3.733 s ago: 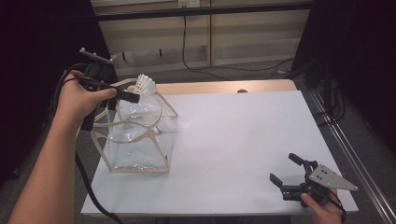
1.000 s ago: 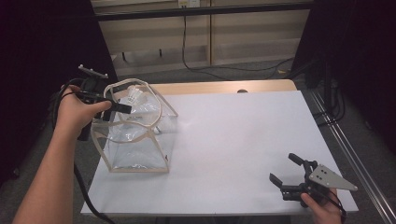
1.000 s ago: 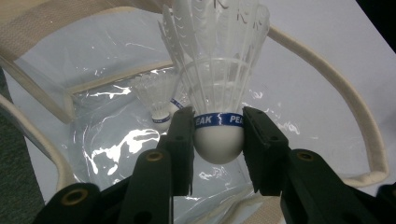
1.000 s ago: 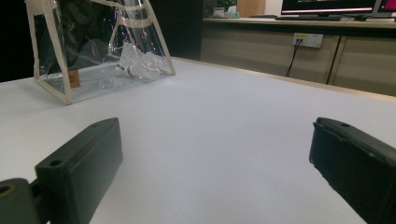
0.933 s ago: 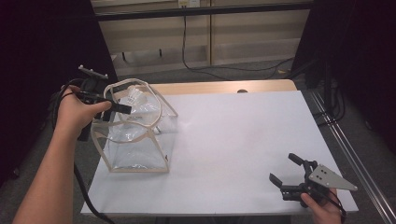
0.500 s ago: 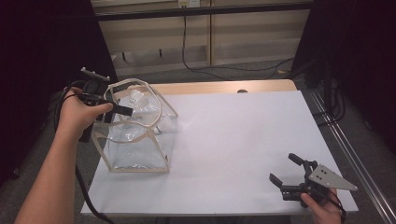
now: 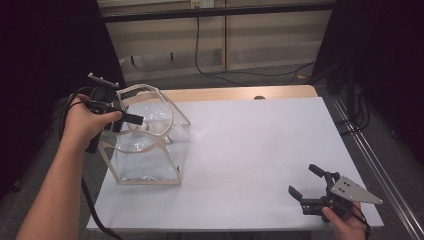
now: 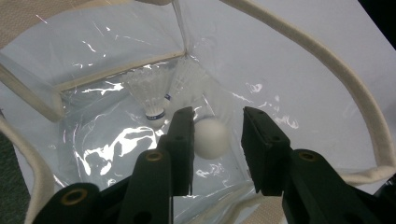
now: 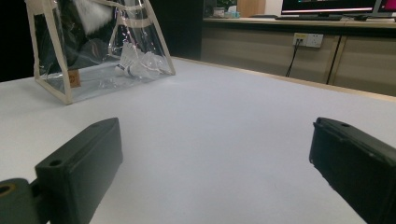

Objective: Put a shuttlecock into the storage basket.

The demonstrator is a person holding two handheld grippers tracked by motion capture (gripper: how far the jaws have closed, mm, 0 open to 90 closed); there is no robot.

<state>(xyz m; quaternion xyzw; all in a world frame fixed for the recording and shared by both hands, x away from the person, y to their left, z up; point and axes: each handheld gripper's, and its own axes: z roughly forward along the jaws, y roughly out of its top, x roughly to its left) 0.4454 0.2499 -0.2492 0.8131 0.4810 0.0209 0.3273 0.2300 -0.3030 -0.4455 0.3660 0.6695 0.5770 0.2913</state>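
The clear plastic bag (image 7: 150,150) stands upright at the left edge of the white table (image 7: 250,150). Its walls are transparent film and its edges and two loop handles are trimmed in cream fabric tape. The mouth is open at the top.

Contents, as seen in the left gripper view: two white feather shuttlecocks (image 8: 152,93) lie on the bag floor near a far corner, side by side and touching, with their cork ends toward the camera. A white ball (image 8: 211,137) is seen between the jaws of the left gripper (image 8: 215,135). It is slightly blurred. It lies just beside the left-hand jaw in that view, with a visible gap to the other jaw, so the pads do not clamp it. Whether the ball rests on the bag floor or is in the air cannot be told.

Left gripper: the jaws stand moderately apart, wider than the ball, and hold nothing. In the high view the left hand (image 7: 87,122) holds the gripper at the bag's left rim, with the jaws pointing down into the open mouth. The forearm enters from the lower left and the cable trails below the wrist.

Right gripper (image 7: 310,187): the right hand (image 7: 345,222) holds it low at the near right corner of the table, well apart from the bag. The jaws stand wide and empty and point across the table toward the bag.
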